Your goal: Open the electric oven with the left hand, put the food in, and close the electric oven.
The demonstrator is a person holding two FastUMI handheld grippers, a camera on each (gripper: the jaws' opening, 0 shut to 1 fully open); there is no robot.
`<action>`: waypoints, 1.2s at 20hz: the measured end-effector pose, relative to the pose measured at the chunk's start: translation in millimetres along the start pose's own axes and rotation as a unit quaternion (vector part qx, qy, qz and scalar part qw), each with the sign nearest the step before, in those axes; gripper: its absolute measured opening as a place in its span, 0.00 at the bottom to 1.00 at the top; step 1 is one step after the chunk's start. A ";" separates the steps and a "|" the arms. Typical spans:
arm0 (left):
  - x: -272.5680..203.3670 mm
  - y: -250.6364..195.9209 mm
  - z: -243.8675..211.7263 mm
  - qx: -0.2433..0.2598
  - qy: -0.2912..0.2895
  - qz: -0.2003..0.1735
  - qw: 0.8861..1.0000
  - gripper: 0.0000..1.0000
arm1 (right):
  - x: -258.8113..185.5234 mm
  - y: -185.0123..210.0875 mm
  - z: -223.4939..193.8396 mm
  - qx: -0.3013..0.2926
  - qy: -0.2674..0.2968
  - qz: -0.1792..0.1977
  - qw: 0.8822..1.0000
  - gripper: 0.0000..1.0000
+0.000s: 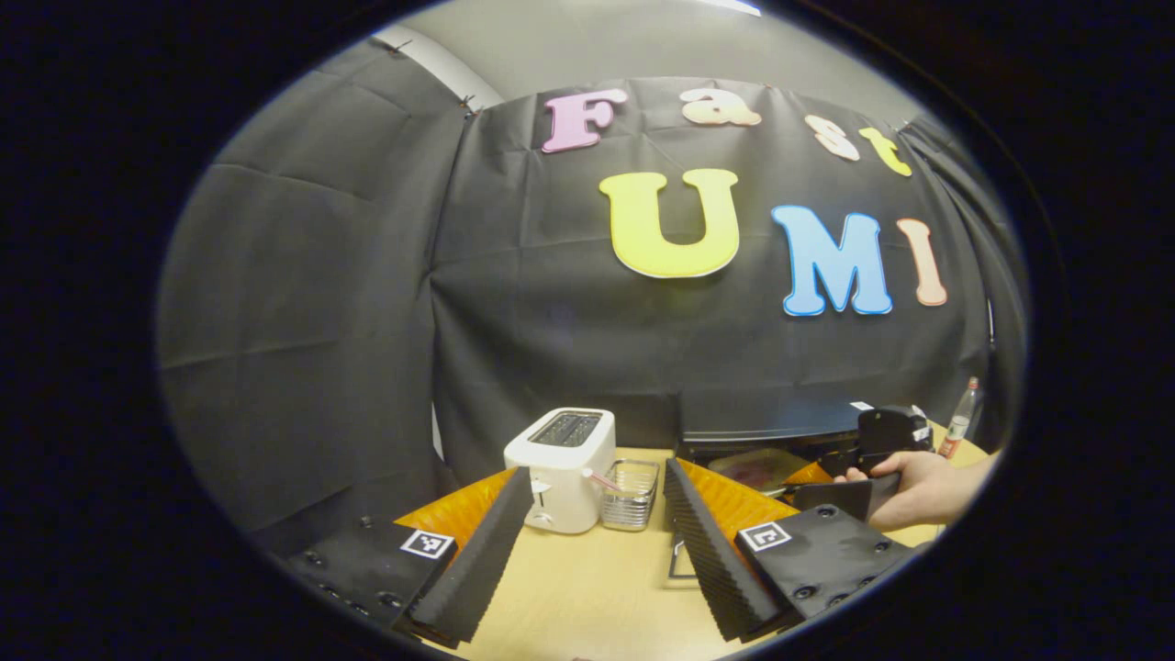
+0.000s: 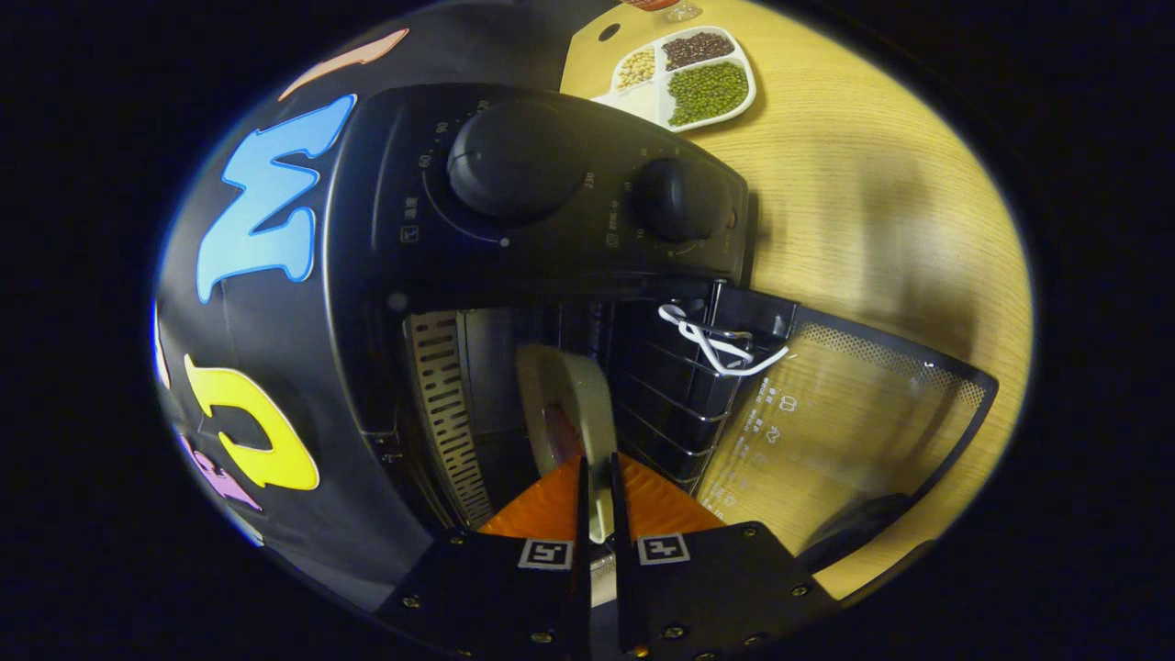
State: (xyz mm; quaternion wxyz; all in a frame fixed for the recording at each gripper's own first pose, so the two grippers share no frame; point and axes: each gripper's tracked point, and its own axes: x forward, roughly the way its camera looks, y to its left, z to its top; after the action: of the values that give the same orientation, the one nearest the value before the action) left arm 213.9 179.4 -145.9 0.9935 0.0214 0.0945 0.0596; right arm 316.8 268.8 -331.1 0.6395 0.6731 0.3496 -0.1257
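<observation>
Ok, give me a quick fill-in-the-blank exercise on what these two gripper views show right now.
1. The electric oven's glass door is ____.
2. The right gripper is shut on the rim of a ____.
3. The left gripper is ____, holding nothing.
4. Beside the wire basket stands a white ____.

Missing words: open; plate; open; toaster

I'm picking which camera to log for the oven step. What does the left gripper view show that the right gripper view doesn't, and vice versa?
Left gripper view: a white toaster, a wire basket beside it, a bottle, the open left claw, a hand at the oven. Right gripper view: two knobs, the open glass door, a divided dish of beans, the right claw shut on a plate at the oven's mouth. Shared: the oven and the wooden table.
</observation>
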 end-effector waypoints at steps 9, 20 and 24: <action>-6.0 -19.6 8.0 -0.007 -0.011 -0.008 1.000 0.97 | -44.8 6.3 -7.8 -0.083 0.039 0.029 0.995 0.97; -29.2 -99.6 -38.3 -0.023 0.030 -0.071 0.997 0.97 | -169.4 12.2 11.5 -0.382 0.033 0.109 0.917 0.97; -34.2 -128.7 -68.4 -0.020 0.059 -0.096 0.993 1.00 | -207.6 3.5 40.3 -0.468 -0.006 0.114 0.876 0.97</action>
State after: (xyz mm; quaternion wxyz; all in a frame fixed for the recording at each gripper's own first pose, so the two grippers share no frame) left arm 182.2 49.6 -213.6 0.9876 -0.0107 0.1533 -0.0330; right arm 179.9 166.5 -206.5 0.8919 0.3296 0.2846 0.1217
